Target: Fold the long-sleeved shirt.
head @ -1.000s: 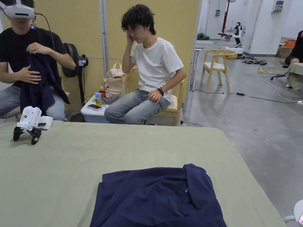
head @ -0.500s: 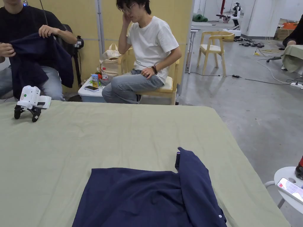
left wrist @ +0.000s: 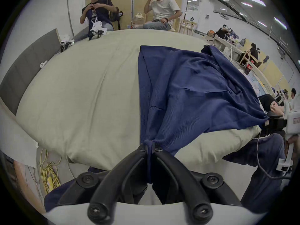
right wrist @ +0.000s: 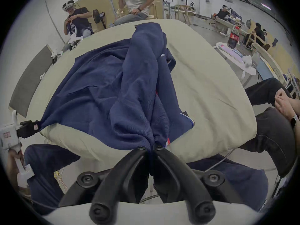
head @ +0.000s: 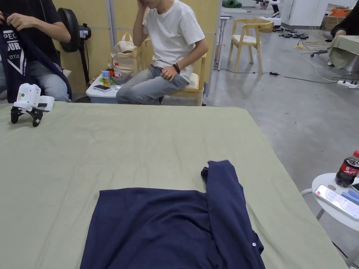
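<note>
A navy long-sleeved shirt (head: 168, 227) lies on the green-covered table (head: 122, 150) near its front edge, one sleeve folded up along its right side (head: 222, 189). In the left gripper view the left gripper (left wrist: 149, 148) is shut on the shirt's near left corner (left wrist: 186, 85), just past the table's front edge. In the right gripper view the right gripper (right wrist: 151, 147) is shut on the shirt's near right corner (right wrist: 113, 85). The cloth is stretched between the two. The left gripper (right wrist: 34, 127) also appears at the left of the right gripper view, and the right gripper (left wrist: 267, 123) at the right of the left gripper view.
A spare white gripper (head: 28, 105) stands on the table's far left corner. Two people sit behind the table, one holding a dark garment (head: 17, 59). A small round side table (head: 324, 199) to the right carries a bottle (head: 347, 169) and a phone.
The head camera has tilted down. The shirt has slid toward the table's front edge and lies flatter, its folded sleeve reaching farther up the table.
</note>
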The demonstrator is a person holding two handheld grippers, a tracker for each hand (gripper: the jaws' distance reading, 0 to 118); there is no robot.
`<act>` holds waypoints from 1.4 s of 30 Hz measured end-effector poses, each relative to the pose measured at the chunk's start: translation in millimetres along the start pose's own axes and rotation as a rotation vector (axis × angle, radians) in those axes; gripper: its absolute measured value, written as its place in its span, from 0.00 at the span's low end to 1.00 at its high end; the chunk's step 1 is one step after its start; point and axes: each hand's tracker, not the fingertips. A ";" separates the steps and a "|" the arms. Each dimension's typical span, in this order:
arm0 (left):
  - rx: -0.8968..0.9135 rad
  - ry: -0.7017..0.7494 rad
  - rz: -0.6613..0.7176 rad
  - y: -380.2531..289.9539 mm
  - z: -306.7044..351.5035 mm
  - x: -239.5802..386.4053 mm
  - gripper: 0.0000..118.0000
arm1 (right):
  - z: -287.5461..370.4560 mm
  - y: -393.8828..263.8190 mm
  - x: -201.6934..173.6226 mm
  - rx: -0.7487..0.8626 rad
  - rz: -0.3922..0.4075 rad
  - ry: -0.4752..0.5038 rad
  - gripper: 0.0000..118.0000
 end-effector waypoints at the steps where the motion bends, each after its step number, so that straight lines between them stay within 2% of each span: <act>1: 0.016 -0.001 0.001 0.1 4.3 -2.6 0.01 | 1.8 -1.8 1.2 0.011 -0.007 -0.004 0.04; 5: 0.041 0.046 -0.050 9.7 11.7 -14.4 0.01 | 10.6 0.6 7.7 0.029 -0.021 -0.025 0.04; 12: -0.002 0.027 -0.012 5.8 3.2 -16.8 0.02 | 12.3 0.3 8.8 0.039 -0.011 -0.014 0.05; 13: 0.002 0.017 0.001 3.2 3.8 -13.3 0.04 | 14.7 0.8 7.0 0.037 -0.005 -0.013 0.15; 14: 0.005 0.008 0.013 0.6 6.5 -10.6 0.16 | 16.9 1.3 5.0 0.021 0.000 -0.013 0.45; 15: 0.008 -0.008 0.031 -1.5 9.9 -7.9 0.35 | 19.9 1.1 2.7 -0.004 0.012 -0.017 0.77; 16: 0.010 -0.005 0.039 -3.2 14.6 -10.7 0.56 | 26.0 0.1 1.0 -0.003 0.019 -0.016 0.96; 17: 0.024 -0.001 0.060 -4.4 19.8 -9.6 0.78 | 37.7 -0.5 0.1 0.042 0.036 0.017 1.00; 18: 0.058 -0.002 0.078 -3.5 26.9 -8.6 0.81 | 51.9 2.9 -0.6 0.093 0.040 0.052 0.99; 20: 0.114 0.005 0.103 7.6 47.8 -4.0 0.81 | 74.6 15.7 -4.7 0.140 0.024 0.054 0.99; 22: 0.174 -0.016 0.115 25.6 58.0 2.4 0.82 | 94.0 33.7 -9.5 0.243 0.041 0.087 0.99; 26: 0.265 -0.093 0.108 64.4 61.1 20.9 0.83 | 107.1 70.7 -27.8 0.369 0.051 0.073 0.99; 27: 0.242 -0.089 0.107 72.9 55.0 26.1 0.75 | 105.2 78.0 -35.4 0.366 0.050 0.074 0.98; 28: 0.228 -0.110 0.098 79.2 51.1 29.0 0.53 | 99.5 82.9 -38.9 0.352 0.049 0.077 0.93; 29: 0.230 -0.132 0.085 83.0 44.3 36.1 0.00 | 90.8 85.1 -41.1 0.320 0.050 0.131 0.64; 30: 0.225 -0.125 0.080 86.0 36.5 45.7 0.00 | 82.0 87.0 -43.8 0.291 0.051 0.175 0.17; 31: 0.208 -0.090 0.058 87.6 29.5 55.7 0.00 | 70.0 88.3 -46.4 0.266 0.054 0.137 0.00; 32: 0.232 -0.063 0.031 88.3 19.7 56.2 0.00 | 59.4 84.9 -56.4 0.322 0.050 0.068 0.00; 33: 0.214 -0.098 0.020 90.5 12.6 62.3 0.00 | 53.2 79.9 -60.8 0.271 0.089 0.003 0.00; 34: 0.189 -0.132 0.024 92.3 6.8 67.1 0.00 | 48.3 78.9 -59.2 0.223 0.093 0.091 0.00; 35: 0.183 -0.146 0.039 93.8 0.7 72.5 0.00 | 29.6 76.1 -54.0 0.192 0.059 0.155 0.00; 36: 0.189 -0.148 0.034 90.9 1.9 69.6 0.00 | 24.4 74.6 -56.0 0.194 0.047 0.147 0.00; 39: 0.172 -0.143 -0.015 98.6 -15.1 78.3 0.00 | 15.8 85.0 -60.4 0.168 0.112 0.108 0.00; 42: 0.139 -0.162 -0.023 113.8 -30.4 71.8 0.00 | -5.4 108.3 -55.9 0.141 0.110 0.133 0.00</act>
